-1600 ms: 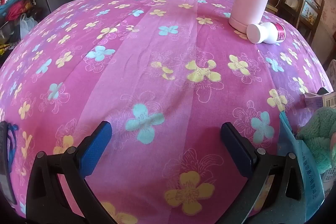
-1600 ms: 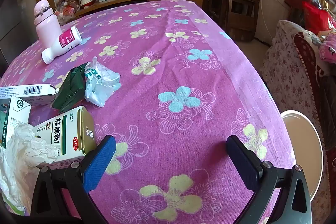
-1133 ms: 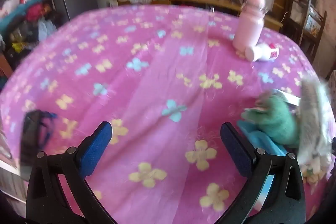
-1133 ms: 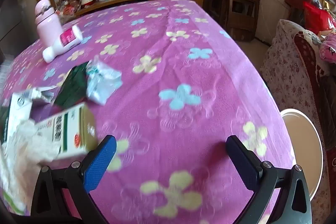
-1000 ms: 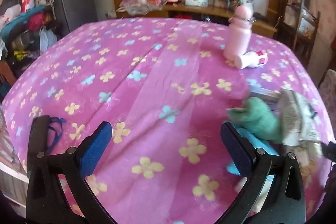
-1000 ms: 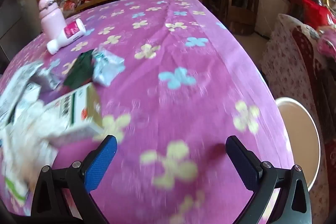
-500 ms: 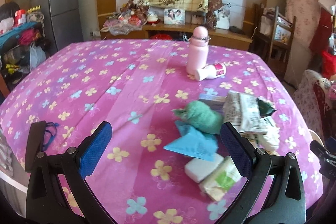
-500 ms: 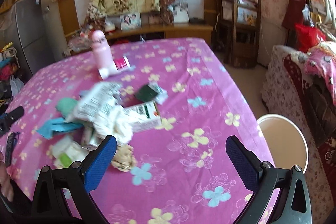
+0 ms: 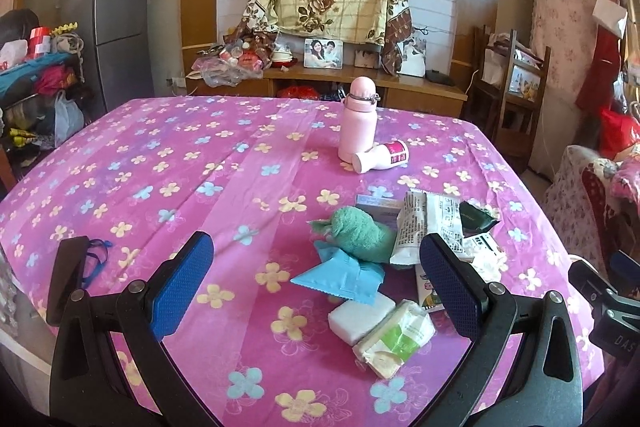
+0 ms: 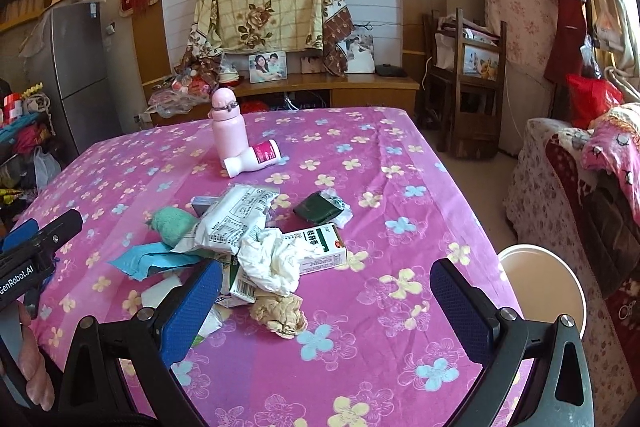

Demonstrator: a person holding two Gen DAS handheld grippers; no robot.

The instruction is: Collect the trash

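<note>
Both grippers hang above the near edge of a pink floral table [image 9: 168, 163], jaws spread wide and empty. The trash pile [image 10: 256, 239] lies untouched at the table's near middle. Collecting has not begun; next, the right gripper [image 10: 326, 303] likely descends onto the crumpled tissue [image 10: 272, 259].

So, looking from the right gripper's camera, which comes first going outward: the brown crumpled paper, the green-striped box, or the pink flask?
1. Brown crumpled paper, just ahead of the right gripper, left of centre.
2. Green-striped box, further in.
3. Pink flask, standing upright at the far side.
</note>
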